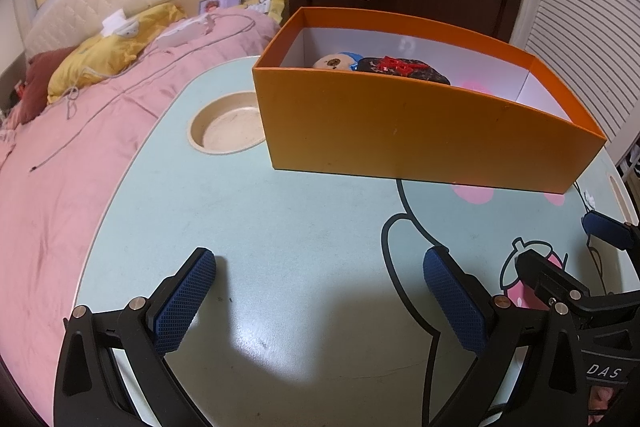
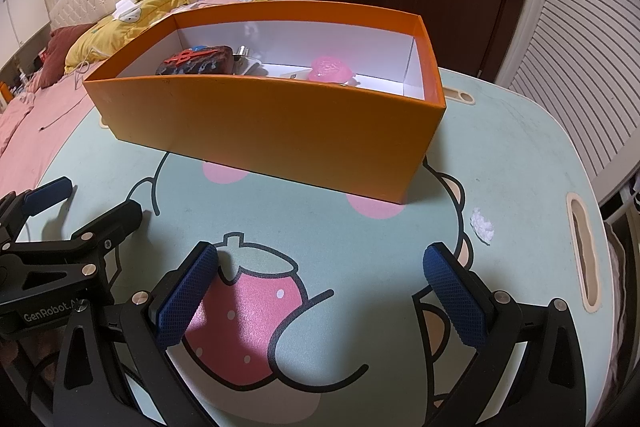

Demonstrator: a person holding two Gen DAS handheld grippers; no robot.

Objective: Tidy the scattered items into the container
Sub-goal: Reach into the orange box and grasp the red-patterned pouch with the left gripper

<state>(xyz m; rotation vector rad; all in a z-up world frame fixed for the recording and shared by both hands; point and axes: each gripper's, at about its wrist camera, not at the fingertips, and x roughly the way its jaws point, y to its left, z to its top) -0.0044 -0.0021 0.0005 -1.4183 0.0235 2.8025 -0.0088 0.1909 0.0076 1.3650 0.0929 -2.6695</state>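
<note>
Table [image 2: 520,155] – 1 box [image 2: 280,139], 2 empty grippers

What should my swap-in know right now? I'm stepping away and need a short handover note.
Left tongs: open, empty, low over the table.
Right tongs: open, empty, beside the left.
Box stands at the table's far side. In it: black-and-red item, pink item, a round-faced toy and a small metal-topped piece.
Left: a white scrap on the table right of the box; bin it.
</note>
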